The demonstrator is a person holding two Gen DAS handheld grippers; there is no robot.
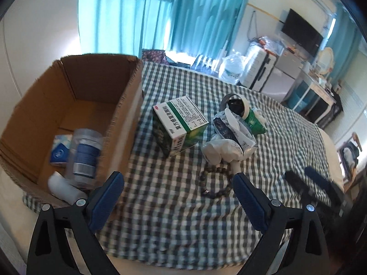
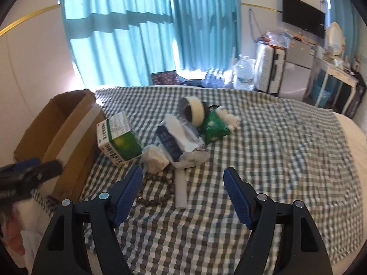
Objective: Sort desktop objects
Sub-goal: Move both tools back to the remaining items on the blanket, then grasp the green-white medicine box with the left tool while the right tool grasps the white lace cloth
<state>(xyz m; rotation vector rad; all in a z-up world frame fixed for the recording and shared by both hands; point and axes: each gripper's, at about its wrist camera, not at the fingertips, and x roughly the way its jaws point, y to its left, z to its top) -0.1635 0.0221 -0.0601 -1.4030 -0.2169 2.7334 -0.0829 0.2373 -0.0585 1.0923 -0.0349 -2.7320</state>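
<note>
A cardboard box (image 1: pixel 128 96) stands at the left of the checked cloth and holds a clear bottle (image 1: pixel 84 153), a blue-white packet (image 1: pixel 60 150) and a white tube (image 1: pixel 63 186). A green-white medicine box (image 1: pixel 180 126) (image 2: pixel 118 135), crumpled white bags (image 1: pixel 229 137) (image 2: pixel 174 144), a tape roll (image 1: pixel 236 106) (image 2: pixel 193 111), a green packet (image 2: pixel 214 127), a bead bracelet (image 1: pixel 214 183) (image 2: pixel 152 192) and a white stick (image 2: pixel 180 189) lie on the cloth. My left gripper (image 1: pixel 177 184) is open and empty beside the box. My right gripper (image 2: pixel 183 180) is open and empty above the stick.
The cardboard box (image 2: pixel 68 133) also shows in the right wrist view. Teal curtains (image 2: pixel 149 29), a water jug (image 2: pixel 245 71), a white suitcase (image 2: pixel 270 68), a wall TV (image 2: pixel 302 16) and a white dresser (image 2: pixel 337 75) stand behind.
</note>
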